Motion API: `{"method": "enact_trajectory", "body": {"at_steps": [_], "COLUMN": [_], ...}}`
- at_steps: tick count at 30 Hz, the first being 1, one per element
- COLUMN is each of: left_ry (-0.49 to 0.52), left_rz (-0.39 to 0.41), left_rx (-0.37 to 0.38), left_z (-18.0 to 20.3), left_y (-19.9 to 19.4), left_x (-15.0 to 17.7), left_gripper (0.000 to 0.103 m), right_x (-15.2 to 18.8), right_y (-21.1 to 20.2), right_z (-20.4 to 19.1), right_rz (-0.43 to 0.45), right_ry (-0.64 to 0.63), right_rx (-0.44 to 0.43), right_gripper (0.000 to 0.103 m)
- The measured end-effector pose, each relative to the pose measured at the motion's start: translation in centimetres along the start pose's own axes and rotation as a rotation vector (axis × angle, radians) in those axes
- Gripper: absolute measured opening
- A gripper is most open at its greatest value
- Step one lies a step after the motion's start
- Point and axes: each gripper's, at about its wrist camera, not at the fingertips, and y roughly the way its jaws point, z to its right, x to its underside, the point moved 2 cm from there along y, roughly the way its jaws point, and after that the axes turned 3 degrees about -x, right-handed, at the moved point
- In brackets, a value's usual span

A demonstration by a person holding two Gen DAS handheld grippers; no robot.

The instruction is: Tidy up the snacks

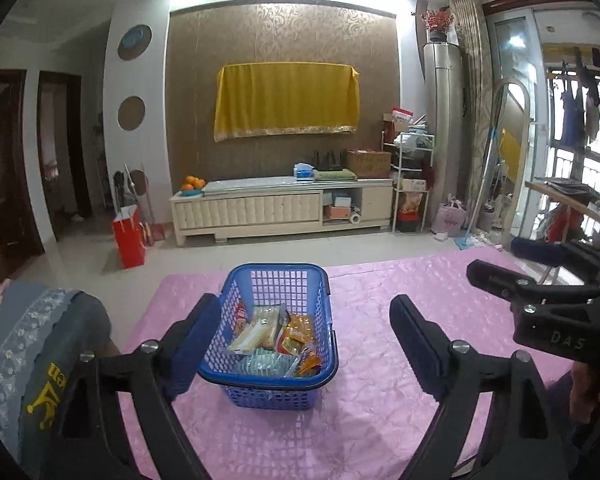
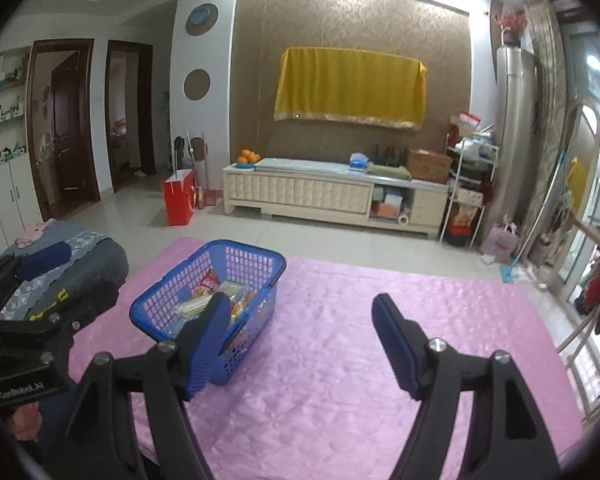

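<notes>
While both grippers hang spread wide with nothing between their pads, the blue perforated plastic basket [image 1: 274, 336] sits on the pink quilted cloth [image 1: 380, 400] just ahead of the left gripper [image 1: 300, 344] and ahead-left of the right gripper [image 2: 300, 340]. Assorted foil and clear snack packets [image 1: 276, 336] already lie heaped inside it, and no loose packet shows on the cloth. The sorting looks about done, so the sensible finish is to keep both grippers clear of the basket rim, avoid snagging its folded handle, and back away level, leaving the packets undisturbed.
</notes>
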Motion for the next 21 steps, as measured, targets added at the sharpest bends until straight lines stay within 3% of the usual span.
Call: {"method": "enact_trajectory", "body": {"at_steps": [6, 11, 21], "left_ry": [-0.018, -0.025, -0.014], "left_rz": [-0.005, -0.017, 0.01], "left_rx": [-0.005, -0.02, 0.0], "left_z": [0.4, 0.6, 1.5], "left_y": [-1.1, -2.2, -4.8], "left_x": [0.2, 0.5, 0.7], "left_gripper": [0.103, 0.103, 0.103], "right_x": [0.7, 1.3, 1.8], "right_y": [-1.8, -2.9, -5.8], "right_z": [1.2, 1.4, 0.8], "right_rz": [0.035, 0.031, 0.066], "right_ry": [0.032, 0.029, 0.027], "right_rx": [0.008, 0.017, -0.022], "right_gripper": [0.096, 0.103, 0.103]}}
